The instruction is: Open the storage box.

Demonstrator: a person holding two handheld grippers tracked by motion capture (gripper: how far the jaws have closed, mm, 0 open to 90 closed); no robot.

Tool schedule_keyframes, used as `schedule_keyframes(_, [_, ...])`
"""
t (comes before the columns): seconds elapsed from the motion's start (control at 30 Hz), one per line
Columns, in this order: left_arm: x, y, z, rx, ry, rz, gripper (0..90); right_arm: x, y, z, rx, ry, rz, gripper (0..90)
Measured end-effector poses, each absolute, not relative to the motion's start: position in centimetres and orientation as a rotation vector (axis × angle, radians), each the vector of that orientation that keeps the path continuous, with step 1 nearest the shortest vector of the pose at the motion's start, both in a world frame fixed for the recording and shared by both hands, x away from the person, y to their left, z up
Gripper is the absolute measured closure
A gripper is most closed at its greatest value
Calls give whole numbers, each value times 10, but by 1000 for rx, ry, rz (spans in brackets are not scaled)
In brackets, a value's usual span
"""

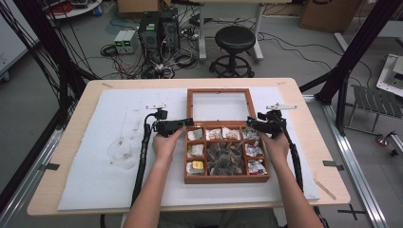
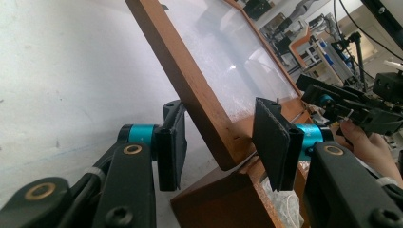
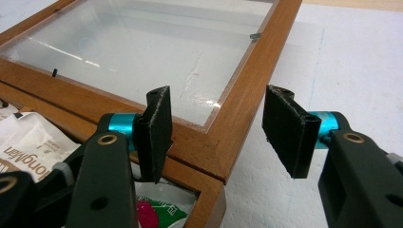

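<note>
1. Brown wooden compartment box point(image 1: 226, 179) on the white padded mat point(image 1: 95, 156), mid-table, just ahead of the person's forearms.
2. Hinged wooden lid frame with a clear pane point(image 1: 220, 105) swung back behind the box, lying low toward the far edge of the mat.
3. Left gripper point(image 1: 179, 124) at the box's far left corner, jaws spread wide, straddling the lid's left rail near the hinge; in the left gripper view point(image 2: 218, 142) rail passing between the black pads without touching either.
4. Right gripper point(image 1: 256, 124) at the far right corner, jaws likewise wide apart; in the right gripper view point(image 3: 216, 128) lid's corner rail sitting in the gap, left pad above the frame, right pad over the mat, no grip made.
5. Small white and silvery packets point(image 1: 222, 134) filling the outer compartments, a dark heap point(image 1: 224, 156) in the large middle one, a yellow item point(image 1: 197, 165) at the near left.
6. Red-and-green printed packet point(image 3: 157, 211) visible under the right gripper's near jaw.
7. Black round stool point(image 1: 234, 38) on the floor beyond the table.
</note>
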State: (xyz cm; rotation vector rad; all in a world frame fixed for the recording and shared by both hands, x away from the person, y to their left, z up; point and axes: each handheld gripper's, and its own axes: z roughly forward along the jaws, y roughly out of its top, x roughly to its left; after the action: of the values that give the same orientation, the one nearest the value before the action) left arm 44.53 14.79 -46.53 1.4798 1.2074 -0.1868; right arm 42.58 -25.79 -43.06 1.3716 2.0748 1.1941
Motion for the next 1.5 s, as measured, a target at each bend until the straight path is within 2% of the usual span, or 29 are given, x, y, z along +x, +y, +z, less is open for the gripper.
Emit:
schedule_keyframes(0.17, [447,148,-466,1473,1224,-213,552,424,-258,-428,1359,2067,1197,424])
schedule_keyframes(0.3, [448,149,-469,1455,1240,-241,514,421,-259,-425,1354,2067,1202,411])
schedule_keyframes(0.67, [448,148,-468,1470,1240,-206,499,407,-265,-415,1307,2030,1237,403])
schedule_keyframes(0.73, [445,149,-462,1506,1248,-109,491,403,-266,-412,1293,2025,1244,401])
schedule_keyframes(0.83, [444,152,-459,1507,1251,-77,484,398,-268,-409,1274,2011,1260,401])
schedule_keyframes(1.03, [435,151,-442,1575,1240,75,396,385,-272,-402,1252,1982,1293,387])
schedule_keyframes(1.1, [426,146,-429,1634,1190,181,373,377,-273,-398,1248,1974,1300,353])
schedule_keyframes(1.13, [426,146,-429,1634,1190,181,372,375,-273,-396,1245,1975,1304,353])
schedule_keyframes(1.27, [402,137,-405,1734,1083,368,344,362,-274,-392,1214,1947,1333,352])
schedule_keyframes(1.5, [363,131,-384,1776,916,505,336,346,-274,-391,1194,1940,1345,349])
